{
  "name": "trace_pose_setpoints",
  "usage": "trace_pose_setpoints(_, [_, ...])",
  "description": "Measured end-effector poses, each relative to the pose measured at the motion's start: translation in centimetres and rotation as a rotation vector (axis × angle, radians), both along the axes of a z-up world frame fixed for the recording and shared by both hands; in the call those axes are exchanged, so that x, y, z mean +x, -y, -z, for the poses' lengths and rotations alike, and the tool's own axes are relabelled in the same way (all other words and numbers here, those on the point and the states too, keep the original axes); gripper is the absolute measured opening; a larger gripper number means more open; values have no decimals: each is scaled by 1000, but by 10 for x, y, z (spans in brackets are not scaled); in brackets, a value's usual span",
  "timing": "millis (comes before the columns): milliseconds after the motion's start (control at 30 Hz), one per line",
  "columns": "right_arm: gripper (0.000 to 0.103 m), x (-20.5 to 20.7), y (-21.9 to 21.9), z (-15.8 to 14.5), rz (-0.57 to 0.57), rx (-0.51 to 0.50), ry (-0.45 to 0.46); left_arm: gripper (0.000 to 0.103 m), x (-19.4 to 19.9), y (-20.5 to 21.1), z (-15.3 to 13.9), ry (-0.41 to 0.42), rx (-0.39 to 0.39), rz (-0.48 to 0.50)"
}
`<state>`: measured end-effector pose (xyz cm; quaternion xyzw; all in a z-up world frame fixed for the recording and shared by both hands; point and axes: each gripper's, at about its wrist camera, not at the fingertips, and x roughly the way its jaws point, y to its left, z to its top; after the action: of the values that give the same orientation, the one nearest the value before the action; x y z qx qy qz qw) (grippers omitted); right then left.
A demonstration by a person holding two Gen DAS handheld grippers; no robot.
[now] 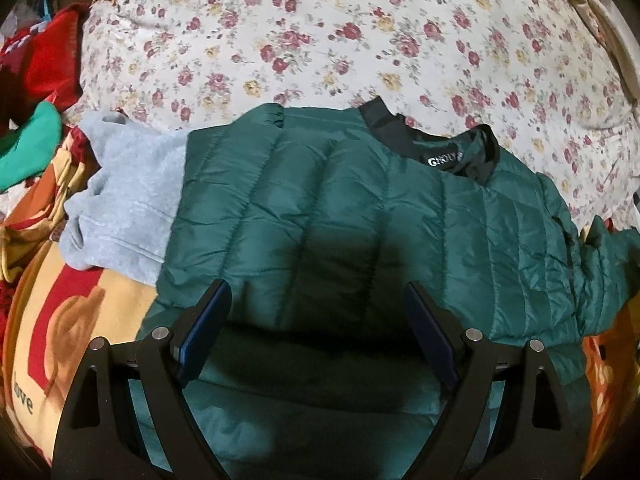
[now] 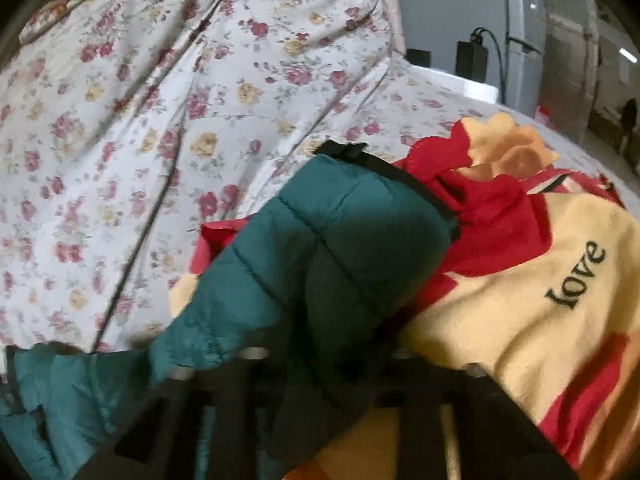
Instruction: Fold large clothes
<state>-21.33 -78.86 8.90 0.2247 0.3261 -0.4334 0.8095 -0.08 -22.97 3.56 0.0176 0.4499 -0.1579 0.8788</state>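
A dark green quilted puffer jacket (image 1: pixel 340 200) lies spread on the bed, black collar (image 1: pixel 452 148) at the far side. My left gripper (image 1: pixel 318 304) is open just above the jacket's near part, nothing between its blue pads. In the right wrist view, a green sleeve (image 2: pixel 320 240) with a black cuff (image 2: pixel 400 180) drapes over my right gripper (image 2: pixel 320 356). The frame is blurred and the sleeve hides the fingers, which look closed on it.
A floral quilt (image 1: pixel 320 40) covers the far side of the bed. A grey garment (image 1: pixel 128 192) lies left of the jacket. A yellow and red "love" blanket (image 2: pixel 540 280) lies under it. Red and green clothes (image 1: pixel 36 92) pile at the far left.
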Motion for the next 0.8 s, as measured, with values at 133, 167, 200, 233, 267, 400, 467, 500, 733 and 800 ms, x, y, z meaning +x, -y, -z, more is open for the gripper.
trace_pose_setpoints(133, [12,-13,-28,-19,-98,18,106,87,0,-6,0,1,-10,-10])
trace_pose_setpoints(167, [12,-18,-40,-27,-138,16,138,87,-1,-7,-1,-1,-14,-10])
trace_pose_setpoints(200, [11,-19,-49,-33,-167,12,157,87,-1,-8,-2,-2,-18,-8])
trace_pose_setpoints(233, [11,-22,-59,-40,-197,8,176,87,-2,-8,-3,-2,-21,-8])
trace_pose_setpoints(267, [11,-23,-71,-48,-233,3,197,87,-3,-9,-4,-1,-24,-6])
trace_pose_setpoints(400, [11,-20,-113,-73,-345,-11,262,87,-7,-15,-13,22,-41,-12])
trace_pose_setpoints(467, [11,-13,-132,-82,-397,-13,274,87,-7,-20,-15,19,-50,-21])
trace_pose_setpoints(500, [11,-6,-145,-85,-436,-11,277,87,-7,-23,-16,17,-55,-26])
trace_pose_setpoints(733, [11,58,-232,-79,-672,20,224,87,-1,-46,-25,12,-86,-80])
trace_pose_setpoints(800, [11,80,-257,-68,-730,44,208,87,0,-52,-26,9,-93,-90])
